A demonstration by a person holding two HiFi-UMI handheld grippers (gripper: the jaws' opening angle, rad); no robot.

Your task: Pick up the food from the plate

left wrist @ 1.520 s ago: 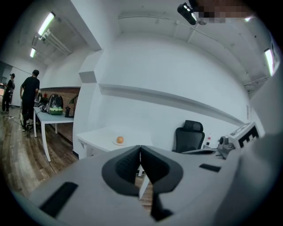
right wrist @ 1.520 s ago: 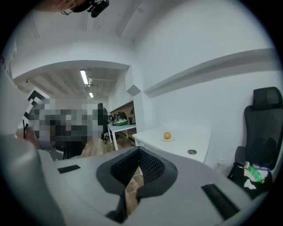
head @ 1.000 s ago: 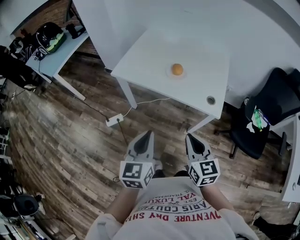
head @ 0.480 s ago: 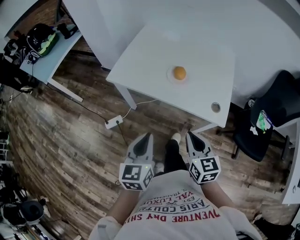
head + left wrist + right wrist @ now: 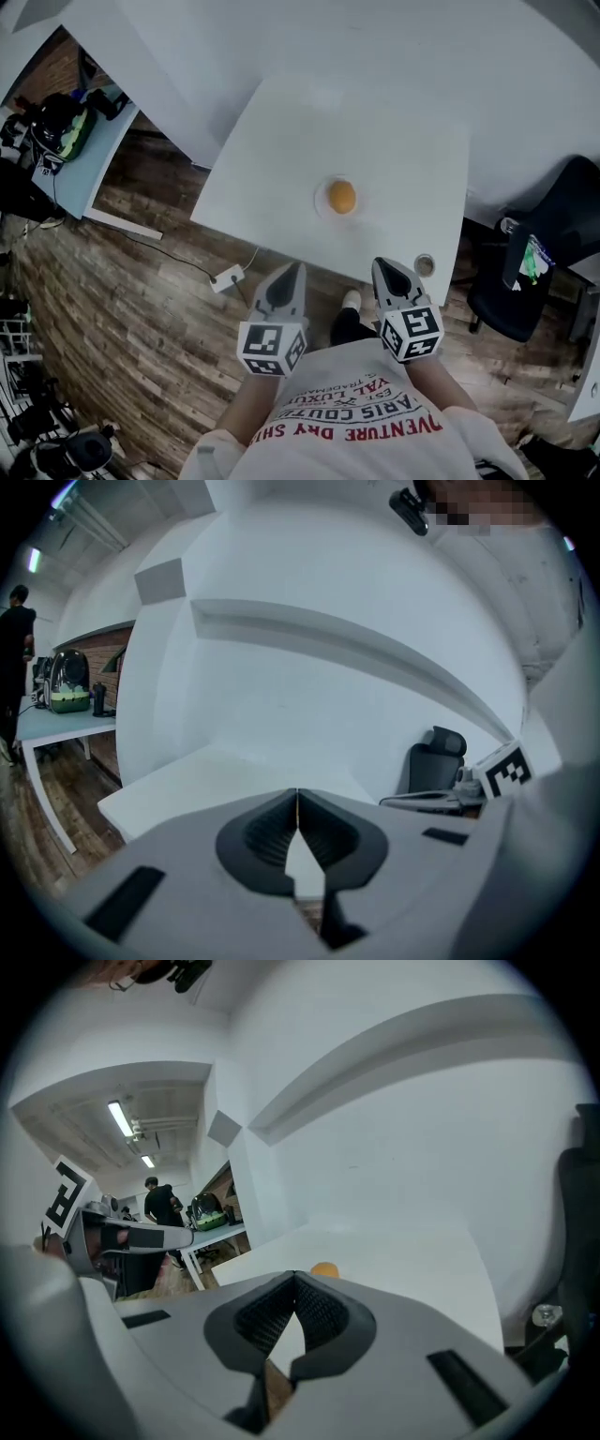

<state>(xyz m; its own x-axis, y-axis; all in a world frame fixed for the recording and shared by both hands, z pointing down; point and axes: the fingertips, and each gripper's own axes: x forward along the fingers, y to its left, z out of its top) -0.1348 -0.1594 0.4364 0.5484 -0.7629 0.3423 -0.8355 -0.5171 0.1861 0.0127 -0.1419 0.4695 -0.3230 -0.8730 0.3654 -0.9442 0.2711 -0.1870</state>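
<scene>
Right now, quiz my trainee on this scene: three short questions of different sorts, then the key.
1. True or false: the left gripper holds the orange food.
2. The food lies on: A a bowl, B a plate on the white table, C a tray.
3. Fill in: the right gripper has its jaws ____, with nothing between them.
Key: 1 false; 2 B; 3 shut.

food (image 5: 341,197): I see orange
table (image 5: 272,150): white
floor (image 5: 131,281): brown wood planks
left gripper (image 5: 298,268): grey, with black-and-white square markers
</scene>
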